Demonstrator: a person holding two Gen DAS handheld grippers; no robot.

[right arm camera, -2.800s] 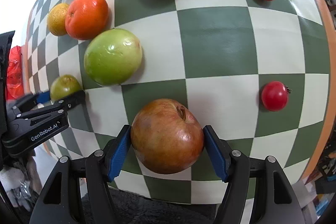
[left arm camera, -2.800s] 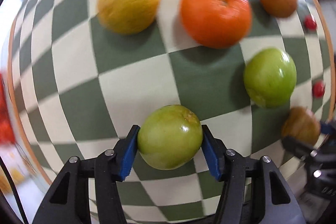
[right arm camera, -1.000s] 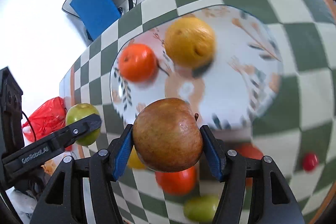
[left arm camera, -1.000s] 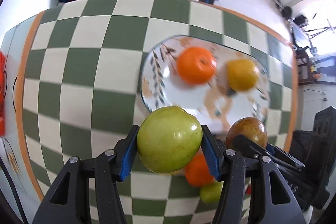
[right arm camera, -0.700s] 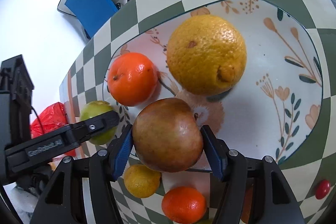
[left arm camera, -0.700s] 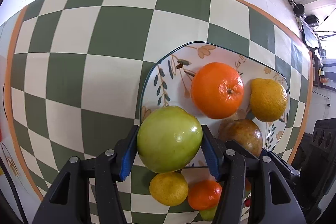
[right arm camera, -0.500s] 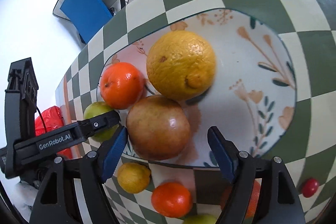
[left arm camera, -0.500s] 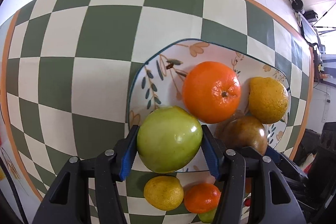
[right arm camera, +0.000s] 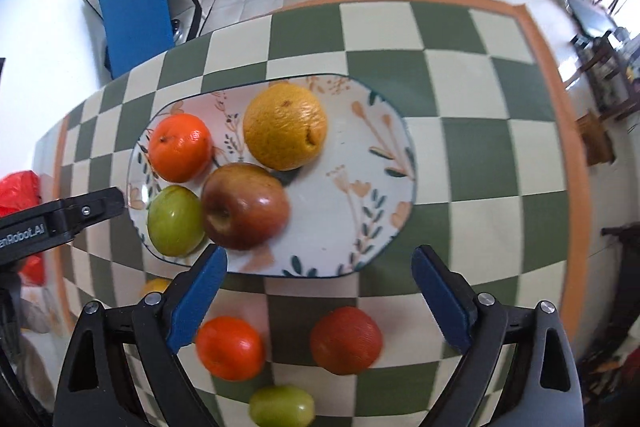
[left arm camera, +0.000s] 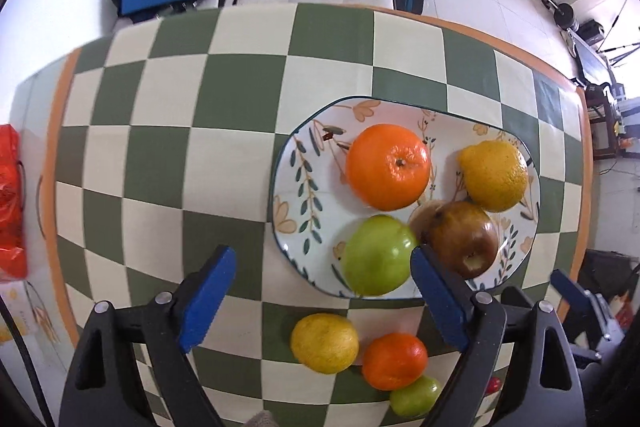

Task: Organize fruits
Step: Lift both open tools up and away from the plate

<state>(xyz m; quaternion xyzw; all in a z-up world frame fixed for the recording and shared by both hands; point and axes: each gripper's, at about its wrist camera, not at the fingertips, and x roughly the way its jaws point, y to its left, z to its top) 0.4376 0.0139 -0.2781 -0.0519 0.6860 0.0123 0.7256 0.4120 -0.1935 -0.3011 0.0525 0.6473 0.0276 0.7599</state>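
- Both grippers have released since the earlier frames: the green apple (left arm camera: 376, 255) and the brown-red apple (right arm camera: 244, 207) now rest on the floral plate (right arm camera: 360, 195), touching each other.
- Left gripper (left arm camera: 322, 293): jaws spread wide, holding nothing.
- Right gripper (right arm camera: 320, 297): jaws spread wide, holding nothing.
- Plate also holds an orange (left arm camera: 388, 166) and a yellow citrus (left arm camera: 493, 175).
- On the checkered tablecloth (left arm camera: 168, 155), near the plate's front edge: a yellow fruit (left arm camera: 324, 343), a small orange (left arm camera: 395, 361), a small green fruit (left arm camera: 416, 395).
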